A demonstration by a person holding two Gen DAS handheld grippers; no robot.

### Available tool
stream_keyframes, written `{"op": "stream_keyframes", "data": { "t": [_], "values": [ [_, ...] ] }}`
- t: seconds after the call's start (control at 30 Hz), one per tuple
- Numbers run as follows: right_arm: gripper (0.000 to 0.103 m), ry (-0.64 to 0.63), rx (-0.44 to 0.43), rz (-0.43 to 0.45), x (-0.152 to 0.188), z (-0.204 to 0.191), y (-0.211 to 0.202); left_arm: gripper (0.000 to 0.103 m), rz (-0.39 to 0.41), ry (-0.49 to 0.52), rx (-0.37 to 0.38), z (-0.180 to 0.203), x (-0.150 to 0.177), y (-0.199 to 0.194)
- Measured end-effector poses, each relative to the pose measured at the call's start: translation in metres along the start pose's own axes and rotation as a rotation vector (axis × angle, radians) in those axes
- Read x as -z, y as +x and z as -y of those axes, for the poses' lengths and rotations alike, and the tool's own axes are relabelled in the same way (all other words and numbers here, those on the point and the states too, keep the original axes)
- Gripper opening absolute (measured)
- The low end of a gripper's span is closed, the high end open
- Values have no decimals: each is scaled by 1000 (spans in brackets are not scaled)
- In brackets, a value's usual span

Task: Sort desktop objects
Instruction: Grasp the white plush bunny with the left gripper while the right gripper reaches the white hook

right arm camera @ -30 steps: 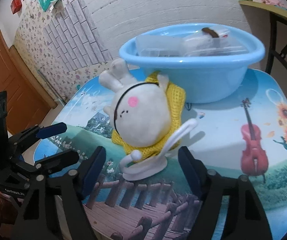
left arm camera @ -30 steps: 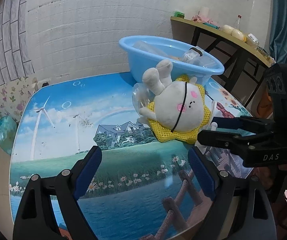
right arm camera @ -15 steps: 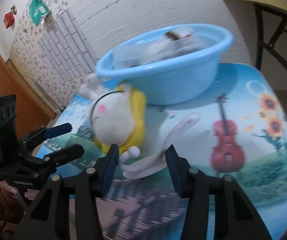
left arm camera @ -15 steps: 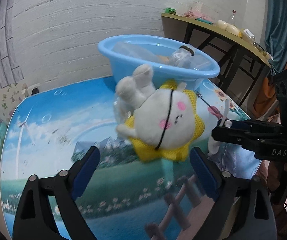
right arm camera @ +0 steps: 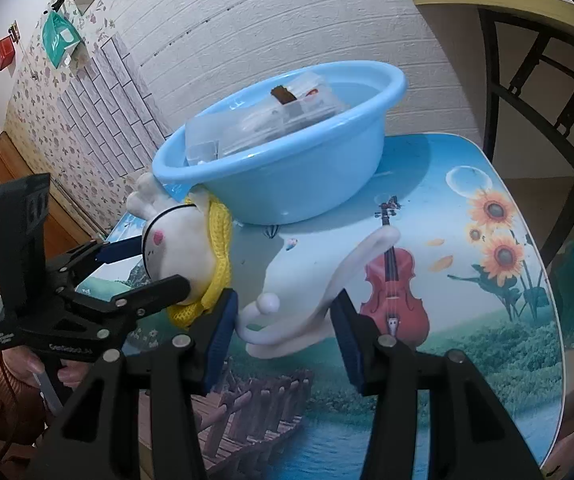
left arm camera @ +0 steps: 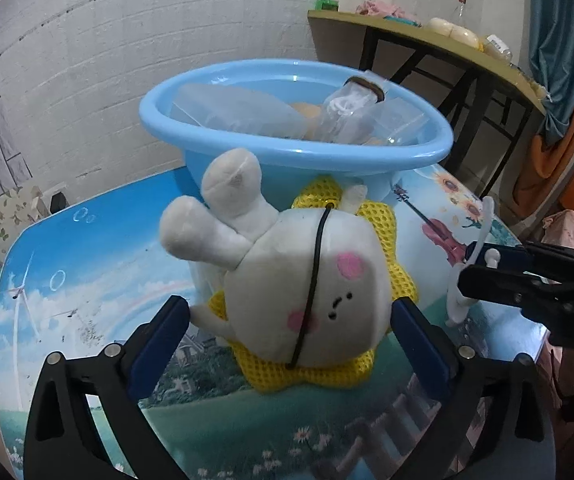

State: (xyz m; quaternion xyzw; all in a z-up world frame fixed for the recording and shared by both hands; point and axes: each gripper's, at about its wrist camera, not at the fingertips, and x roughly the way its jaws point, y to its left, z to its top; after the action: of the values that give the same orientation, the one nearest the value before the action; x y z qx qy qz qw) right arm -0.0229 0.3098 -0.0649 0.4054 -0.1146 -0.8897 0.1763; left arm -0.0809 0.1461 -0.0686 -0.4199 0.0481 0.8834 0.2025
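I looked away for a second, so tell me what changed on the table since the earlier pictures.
Both tongs moved in. The left tongs have just been opening and now straddle the plush rabbit without pressing it. The right tongs have just been closing around the white hook; whether the pads touch it is unclear. The blue basin and its contents stayed put.

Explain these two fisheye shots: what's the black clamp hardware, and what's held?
No robot: a person holds a black two-finger clamp in each hand, a camera on each looking along its fingers; one picture per clamp. The left gripper has just been opening and stands wide around a white plush rabbit on yellow mesh, not squeezing. The right gripper has just been closing and looks shut on a white plastic hook. Both things lie on a picture-printed table, before a light-blue plastic basin of clear containers.
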Motion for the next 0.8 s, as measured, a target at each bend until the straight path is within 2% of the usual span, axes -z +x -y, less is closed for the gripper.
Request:
{"op": "stream_keyframes", "data": {
  "t": [0.1, 0.13, 0.2, 0.4, 0.47, 0.8],
  "values": [
    [47, 0, -2, -1, 0, 0, 0, 98, 12, 21, -9, 3, -1, 0],
    [47, 0, -2, -2, 0, 0, 0, 94, 15, 36, -11, 4, 0, -1],
    [47, 0, -2, -2, 0, -1, 0, 77, 31, 62, 0, 8, 1, -7],
    [47, -8, -1, 10, 1, -6, -5, 71, 33, 73, 4, 6, 7, -22],
    [47, -13, 8, 13, 2, -8, -8, 63, 38, 65, 6, 5, 10, -29],
    [47, -32, 43, -6, 14, -17, -14, 64, 84, 9, -40, -16, 41, -81]
  ]
}}
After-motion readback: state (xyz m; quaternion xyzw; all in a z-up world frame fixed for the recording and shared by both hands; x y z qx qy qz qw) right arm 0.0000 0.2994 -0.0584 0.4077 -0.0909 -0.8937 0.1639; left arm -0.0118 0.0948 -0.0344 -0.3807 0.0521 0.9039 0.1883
